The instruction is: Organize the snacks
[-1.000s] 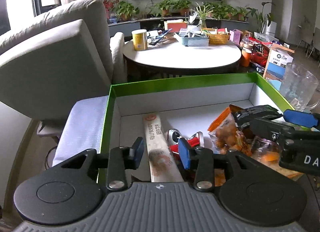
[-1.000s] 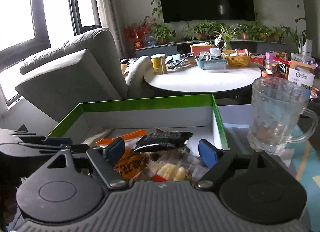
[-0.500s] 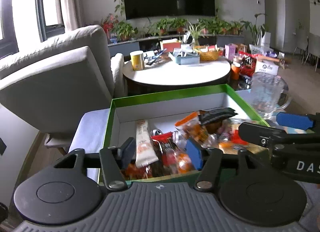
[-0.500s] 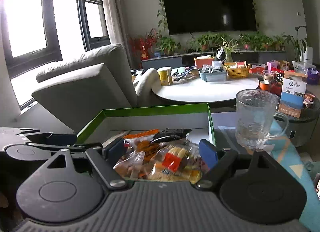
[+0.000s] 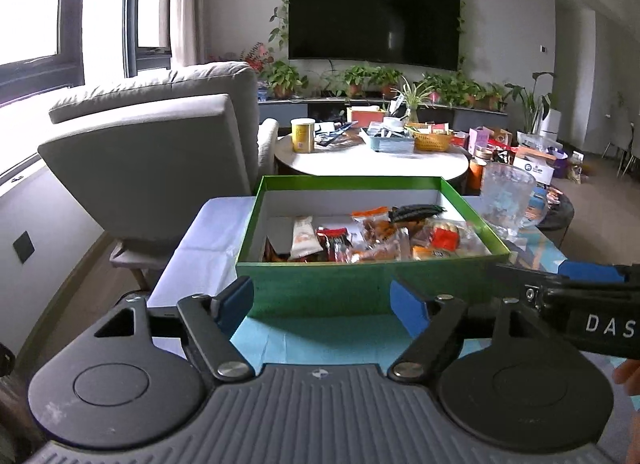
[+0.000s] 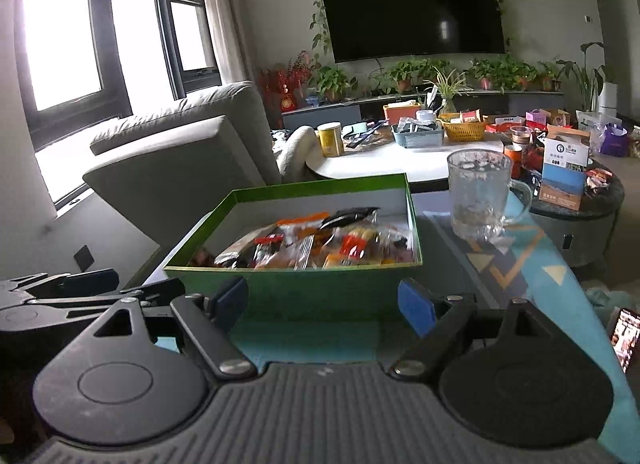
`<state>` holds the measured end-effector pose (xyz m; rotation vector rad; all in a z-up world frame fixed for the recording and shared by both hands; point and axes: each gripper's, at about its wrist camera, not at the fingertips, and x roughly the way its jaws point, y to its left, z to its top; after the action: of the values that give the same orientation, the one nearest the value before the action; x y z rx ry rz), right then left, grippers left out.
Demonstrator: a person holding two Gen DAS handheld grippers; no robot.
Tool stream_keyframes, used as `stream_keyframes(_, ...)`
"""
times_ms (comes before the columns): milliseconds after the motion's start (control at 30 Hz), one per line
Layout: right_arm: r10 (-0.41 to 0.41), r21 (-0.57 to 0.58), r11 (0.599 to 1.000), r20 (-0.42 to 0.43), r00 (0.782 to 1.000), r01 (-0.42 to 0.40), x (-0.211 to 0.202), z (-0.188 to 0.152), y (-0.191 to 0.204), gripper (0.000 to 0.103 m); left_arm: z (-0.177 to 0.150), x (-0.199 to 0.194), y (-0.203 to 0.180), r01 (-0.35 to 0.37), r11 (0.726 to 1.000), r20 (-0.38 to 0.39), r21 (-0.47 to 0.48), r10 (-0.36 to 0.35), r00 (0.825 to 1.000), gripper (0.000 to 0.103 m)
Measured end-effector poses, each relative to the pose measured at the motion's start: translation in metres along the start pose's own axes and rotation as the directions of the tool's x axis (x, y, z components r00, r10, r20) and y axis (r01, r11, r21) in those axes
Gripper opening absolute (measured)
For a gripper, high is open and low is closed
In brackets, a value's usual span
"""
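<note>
A green box (image 5: 320, 288) with a white inside stands on the table and holds several snack packets (image 5: 372, 238). It also shows in the right wrist view (image 6: 312, 290) with the packets (image 6: 320, 246) piled at its near side. My left gripper (image 5: 322, 302) is open and empty, just in front of the box's near wall. My right gripper (image 6: 326, 302) is open and empty too, also in front of that wall. The right gripper's arm (image 5: 568, 292) shows at the right of the left wrist view.
A glass mug (image 6: 480, 192) stands right of the box on a teal patterned cloth (image 6: 532, 264). A grey armchair (image 5: 160, 156) is at the left. A round white table (image 5: 376, 158) with containers lies behind. A phone (image 6: 624, 338) lies at the right edge.
Both grippers have pulled back out of the box and risen; they were over the packets and now sit in front of its near wall. The left jaws have opened wider.
</note>
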<state>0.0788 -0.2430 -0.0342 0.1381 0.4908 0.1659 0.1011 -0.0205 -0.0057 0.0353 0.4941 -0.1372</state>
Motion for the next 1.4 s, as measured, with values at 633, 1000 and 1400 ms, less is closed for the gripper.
stream_keyframes(633, -0.043, -0.051, 0.998, 0.038, 0.998, 0.045, -0.036, -0.020, 0.015, 0.050, -0.025, -0.036, 0.007, 0.018, 0.999, 0.007, -0.036, -0.018, 1.000, 0.074)
stream_keyframes(1000, -0.055, -0.069, 0.996, 0.036, 0.998, 0.057, -0.036, -0.023, 0.022, 0.050, -0.028, -0.039, 0.009, 0.015, 1.000, 0.012, -0.022, -0.015, 1.000, 0.074)
stream_keyframes(1400, -0.062, -0.058, 0.996, 0.027, 0.998, 0.064, -0.035, -0.025, 0.020, 0.050, -0.029, -0.038, 0.007, 0.009, 1.000, 0.013, -0.003, -0.009, 1.000, 0.074)
